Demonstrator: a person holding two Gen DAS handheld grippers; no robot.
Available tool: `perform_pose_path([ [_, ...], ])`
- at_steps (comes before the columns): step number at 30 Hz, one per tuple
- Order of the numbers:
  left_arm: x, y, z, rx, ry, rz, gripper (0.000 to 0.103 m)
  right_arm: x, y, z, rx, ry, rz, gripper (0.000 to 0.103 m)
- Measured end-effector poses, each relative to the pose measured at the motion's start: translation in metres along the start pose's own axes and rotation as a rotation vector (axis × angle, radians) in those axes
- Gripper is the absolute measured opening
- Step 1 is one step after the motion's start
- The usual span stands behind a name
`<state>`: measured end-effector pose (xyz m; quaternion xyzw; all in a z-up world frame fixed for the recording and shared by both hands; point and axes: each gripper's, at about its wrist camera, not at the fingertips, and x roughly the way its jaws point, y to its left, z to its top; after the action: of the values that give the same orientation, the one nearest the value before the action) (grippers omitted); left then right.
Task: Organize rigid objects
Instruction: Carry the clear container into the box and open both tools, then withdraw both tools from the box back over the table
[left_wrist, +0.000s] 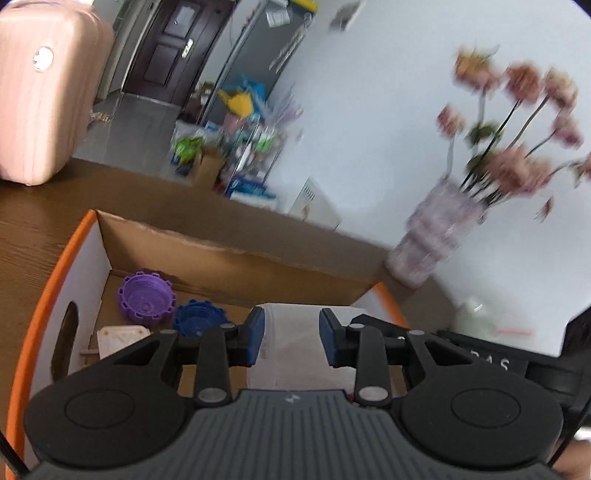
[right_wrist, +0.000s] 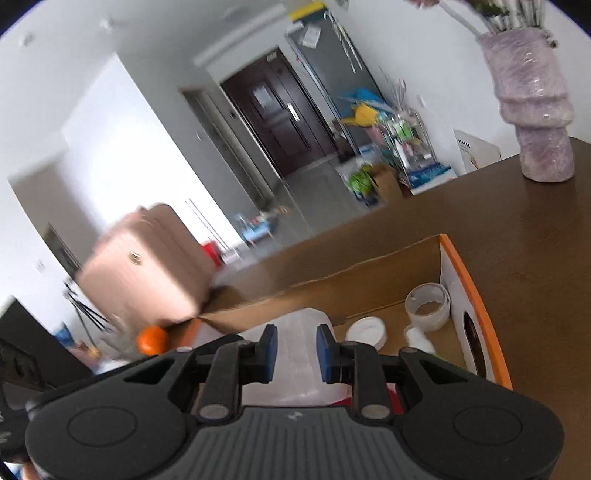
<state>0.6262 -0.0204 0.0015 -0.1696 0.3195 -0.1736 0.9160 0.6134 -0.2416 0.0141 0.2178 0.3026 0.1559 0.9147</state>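
Both tools hang over an open cardboard box (left_wrist: 236, 258) with an orange rim that stands on the brown worktop (right_wrist: 517, 266).

The left tool (left_wrist: 291, 338) has its blue pads a little apart, with a pale translucent container (left_wrist: 291, 347) seen between them. Whether the pads press on it I cannot tell, because the picture is blurred. The right tool (right_wrist: 295, 350) is almost fully clenched, and the same kind of pale thing (right_wrist: 299, 332) shows in its narrow gap. I judge it is pinching an edge of it, but this is not sure.

In the box already lie a purple toothed cap (left_wrist: 146, 297), a blue toothed cap (left_wrist: 197, 317), a white flat part (left_wrist: 120, 339), a tape roll (right_wrist: 428, 306) and a white lid (right_wrist: 367, 332).

The step in hand seems to be carrying the pale container to the box. The next move calls for a free place between the caps and the tape roll, then a gentle lowering and a release by both tools.
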Motion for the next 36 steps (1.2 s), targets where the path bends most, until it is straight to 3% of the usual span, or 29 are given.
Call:
perform_pose_path([
  [4, 0.028, 0.006, -0.005, -0.005, 0.078, 0.09, 0.029, 0.044, -0.007, -0.002, 0.007, 0.128, -0.081, 0.023],
  [7, 0.022, 0.0, -0.006, 0.028, 0.067, 0.097, 0.031, 0.055, -0.013, -0.004, 0.024, 0.156, -0.12, 0.024],
  [11, -0.002, -0.002, -0.001, 0.077, 0.022, 0.134, 0.04, 0.048, -0.014, -0.002, 0.023, 0.168, -0.11, 0.026],
  [15, -0.042, -0.01, 0.007, 0.156, -0.017, 0.205, 0.049, 0.01, -0.017, 0.011, -0.014, 0.111, -0.125, 0.039],
  [19, -0.092, -0.015, -0.002, 0.253, -0.052, 0.293, 0.067, -0.046, -0.019, 0.02, -0.054, 0.063, -0.13, 0.043],
  [26, -0.177, -0.023, -0.038, 0.291, -0.067, 0.382, 0.069, -0.15, -0.008, 0.004, -0.168, -0.002, -0.122, 0.054],
  [31, -0.245, -0.044, -0.076, 0.353, -0.163, 0.397, 0.079, -0.21, 0.014, -0.034, -0.321, -0.083, -0.15, 0.059],
  [36, -0.307, -0.056, -0.131, 0.377, -0.28, 0.455, 0.087, -0.259, 0.033, -0.094, -0.451, -0.164, -0.164, 0.072],
])
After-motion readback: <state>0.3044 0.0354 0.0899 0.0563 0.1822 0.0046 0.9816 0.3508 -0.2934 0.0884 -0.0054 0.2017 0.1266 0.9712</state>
